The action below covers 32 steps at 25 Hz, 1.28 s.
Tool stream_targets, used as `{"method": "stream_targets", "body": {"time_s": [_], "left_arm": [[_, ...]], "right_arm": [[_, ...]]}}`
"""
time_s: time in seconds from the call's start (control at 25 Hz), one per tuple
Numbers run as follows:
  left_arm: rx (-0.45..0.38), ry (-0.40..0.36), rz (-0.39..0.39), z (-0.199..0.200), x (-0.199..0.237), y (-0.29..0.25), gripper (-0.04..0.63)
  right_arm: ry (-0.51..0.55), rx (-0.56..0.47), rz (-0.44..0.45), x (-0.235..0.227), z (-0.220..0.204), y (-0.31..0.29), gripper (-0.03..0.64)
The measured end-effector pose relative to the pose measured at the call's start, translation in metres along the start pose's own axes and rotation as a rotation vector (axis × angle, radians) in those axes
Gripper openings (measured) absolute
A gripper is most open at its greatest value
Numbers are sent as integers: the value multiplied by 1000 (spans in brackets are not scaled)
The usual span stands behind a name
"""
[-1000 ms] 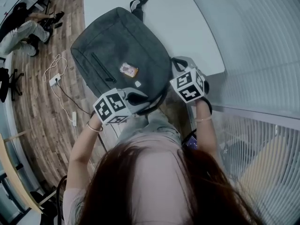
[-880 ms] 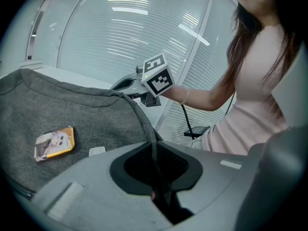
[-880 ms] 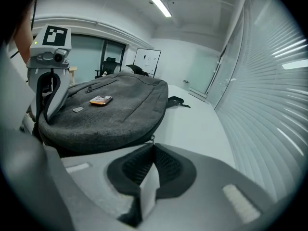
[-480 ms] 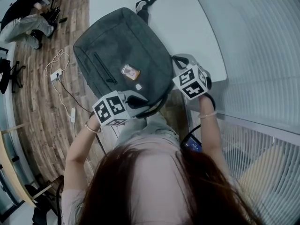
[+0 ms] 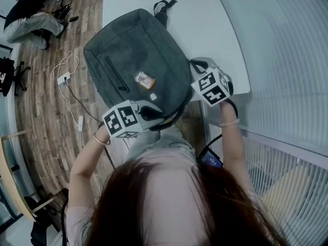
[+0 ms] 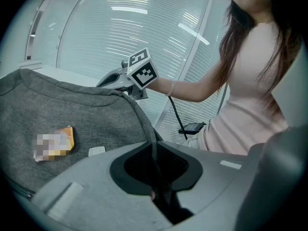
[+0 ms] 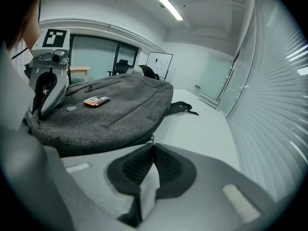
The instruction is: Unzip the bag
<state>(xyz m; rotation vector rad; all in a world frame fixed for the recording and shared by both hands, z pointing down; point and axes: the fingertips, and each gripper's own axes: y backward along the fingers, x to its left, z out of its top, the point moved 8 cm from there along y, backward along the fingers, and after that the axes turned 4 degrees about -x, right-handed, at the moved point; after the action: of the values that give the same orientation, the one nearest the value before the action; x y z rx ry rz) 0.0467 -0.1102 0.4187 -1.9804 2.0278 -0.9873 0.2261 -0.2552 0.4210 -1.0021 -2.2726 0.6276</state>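
Observation:
A grey backpack (image 5: 136, 60) lies flat on the white table (image 5: 205, 24), with an orange tag (image 5: 145, 79) on its front. My left gripper (image 5: 154, 109) is at the bag's near corner. In the left gripper view its jaws (image 6: 155, 147) are shut on the dark edge strip of the backpack (image 6: 72, 109). My right gripper (image 5: 196, 68) is at the bag's right side. In the right gripper view its jaws (image 7: 153, 146) meet at the tips on a small metal zipper pull (image 7: 152, 138) at the seam of the backpack (image 7: 110, 109).
The table's near edge runs just under both grippers. The bag's top handle (image 5: 163, 8) points to the far end. Cables and a power strip (image 5: 64, 78) lie on the wooden floor at left. A slatted glass wall (image 5: 287, 60) stands at right.
My right gripper has slid a little to the right along the bag's side. The left gripper has kept its hold at the near corner.

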Motion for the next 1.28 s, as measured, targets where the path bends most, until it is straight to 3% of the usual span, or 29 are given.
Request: {"method": "stream_targets", "body": {"time_s": [1.28], "left_arm": [[40, 9, -20, 0, 2, -3, 41]], "right_arm": [[110, -17, 73, -28, 22, -41, 15]]}}
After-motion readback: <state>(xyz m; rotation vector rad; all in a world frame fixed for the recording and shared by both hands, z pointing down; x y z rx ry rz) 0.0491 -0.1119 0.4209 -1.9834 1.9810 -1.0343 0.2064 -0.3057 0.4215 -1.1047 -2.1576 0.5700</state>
